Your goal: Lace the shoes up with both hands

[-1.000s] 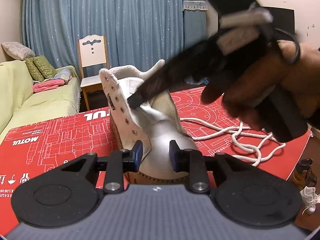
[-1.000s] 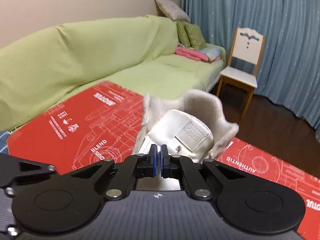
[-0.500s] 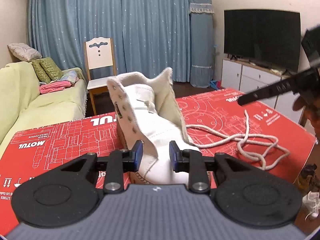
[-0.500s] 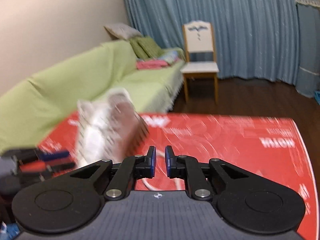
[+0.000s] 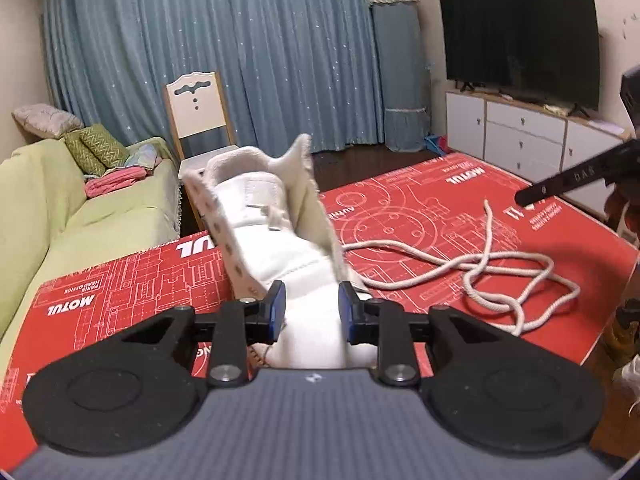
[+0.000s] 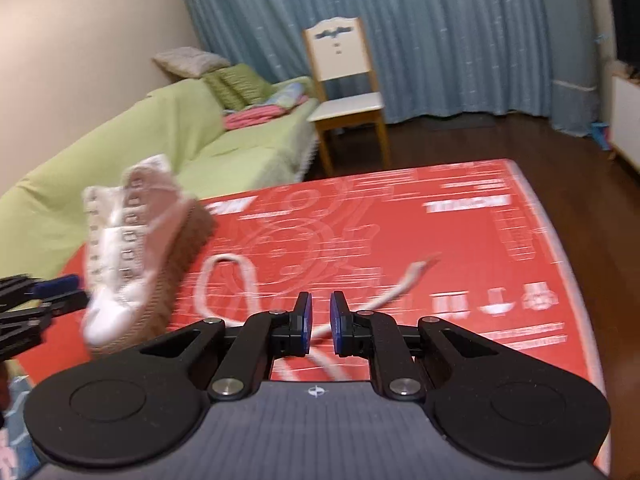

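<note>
Grippers sit nearest in both wrist views. The left gripper (image 5: 311, 312) has its blue pads set wide on either side of the toe of a white high-top shoe (image 5: 280, 240); the pads look close against the toe, but a firm grip cannot be confirmed from this angle. The shoe's toe points toward the camera, its tongue and fleecy collar rise behind, and a row of empty eyelets runs down its left flap. It stands on a red printed mat (image 5: 420, 208) marked MOTUL.

The right gripper (image 6: 320, 318) has its jaws parted narrowly with nothing pinched; a strand of the white shoelace (image 6: 400, 292) lies on the mat just beyond and below the tips. The same lace lies in loose loops on the mat to the right of the shoe, apart from the eyelets. In the right wrist view the shoe (image 6: 132, 240) appears blurred at left, with the left gripper at its toe.

Farther back stand a green sofa (image 5: 80, 216), a white wooden chair (image 5: 198, 120), blue curtains (image 5: 240, 60) and a dark television (image 5: 520, 40) on a white cabinet.
</note>
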`<state>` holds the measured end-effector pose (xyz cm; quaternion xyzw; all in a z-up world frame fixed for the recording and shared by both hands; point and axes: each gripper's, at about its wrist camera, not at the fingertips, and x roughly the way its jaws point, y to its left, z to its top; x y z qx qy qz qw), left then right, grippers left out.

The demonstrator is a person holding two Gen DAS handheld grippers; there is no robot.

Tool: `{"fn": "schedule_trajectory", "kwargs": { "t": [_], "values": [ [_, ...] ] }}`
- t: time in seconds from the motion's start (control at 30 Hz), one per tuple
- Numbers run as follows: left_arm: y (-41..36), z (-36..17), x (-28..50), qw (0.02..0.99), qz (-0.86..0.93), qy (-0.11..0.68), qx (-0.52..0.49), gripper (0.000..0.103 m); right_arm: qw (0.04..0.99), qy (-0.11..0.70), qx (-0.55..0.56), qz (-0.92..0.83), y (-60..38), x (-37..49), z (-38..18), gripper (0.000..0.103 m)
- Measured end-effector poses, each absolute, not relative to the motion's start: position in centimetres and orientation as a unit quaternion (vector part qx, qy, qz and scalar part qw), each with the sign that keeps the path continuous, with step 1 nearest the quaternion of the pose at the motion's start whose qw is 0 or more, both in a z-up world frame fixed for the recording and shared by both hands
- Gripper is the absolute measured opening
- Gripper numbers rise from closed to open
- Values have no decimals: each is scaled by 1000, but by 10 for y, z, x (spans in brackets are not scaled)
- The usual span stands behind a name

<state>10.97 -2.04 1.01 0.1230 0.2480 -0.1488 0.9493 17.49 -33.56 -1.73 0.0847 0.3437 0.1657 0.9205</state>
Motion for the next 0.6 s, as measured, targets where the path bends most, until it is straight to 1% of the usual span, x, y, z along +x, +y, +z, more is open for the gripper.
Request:
{"fn": "schedule_trajectory", "kwargs": {
  "t": [0.17, 0.23, 0.43, 0.6],
  "values": [
    [-28, 11, 110, 949, -150, 254, 113, 24, 913, 366, 102, 152, -357, 180, -26, 15],
    [-27, 12, 110, 951, -147, 253, 103, 26, 910, 373, 110, 144, -361, 185, -30, 15],
    [-28, 14, 110, 954, -136, 251, 94, 27, 909, 378, 153, 85, -362, 216, -39, 17],
    [-28, 17, 110, 955, -137, 247, 94, 27, 910, 384, 143, 66, -344, 235, -48, 17]
  ]
}}
